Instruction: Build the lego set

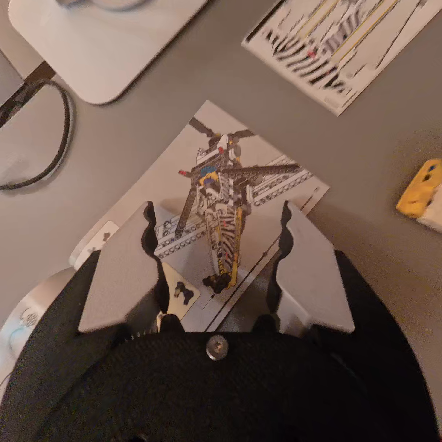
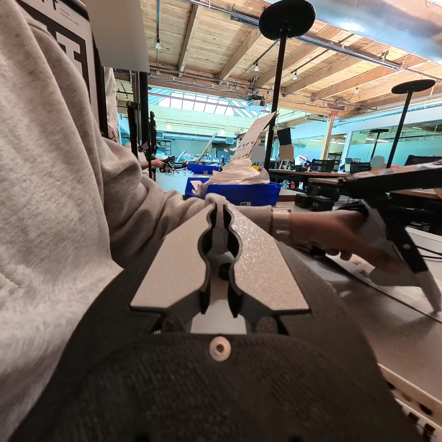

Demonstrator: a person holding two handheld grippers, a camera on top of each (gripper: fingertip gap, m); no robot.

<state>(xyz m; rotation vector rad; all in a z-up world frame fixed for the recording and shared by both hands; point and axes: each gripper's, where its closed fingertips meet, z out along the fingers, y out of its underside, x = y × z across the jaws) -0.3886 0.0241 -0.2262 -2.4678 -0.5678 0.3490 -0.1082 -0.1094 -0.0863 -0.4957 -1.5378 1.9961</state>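
The partly built lego helicopter (image 1: pixel 222 191), white with black stripes and yellow trim, stands on an open instruction booklet (image 1: pixel 167 172) in the left wrist view. My left gripper (image 1: pixel 217 205) hovers above it with its jaws wide open. The model's tail end lies below, between the two fingers, and the pads do not touch it. In the right wrist view my right gripper (image 2: pixel 220 208) is shut, its fingertips almost together. It points at the person's grey sleeve (image 2: pixel 143 203), away from the model. A hand (image 2: pixel 334 234) holds the left gripper's handle at the right.
A striped sticker sheet (image 1: pixel 334 47) lies at the top right of the grey table (image 1: pixel 239 95). A yellow piece (image 1: pixel 421 189) lies at the right edge. A white tray (image 1: pixel 95 47) and a black cable (image 1: pixel 64 134) are at the upper left. A blue bin (image 2: pixel 239 193) with paper stands behind.
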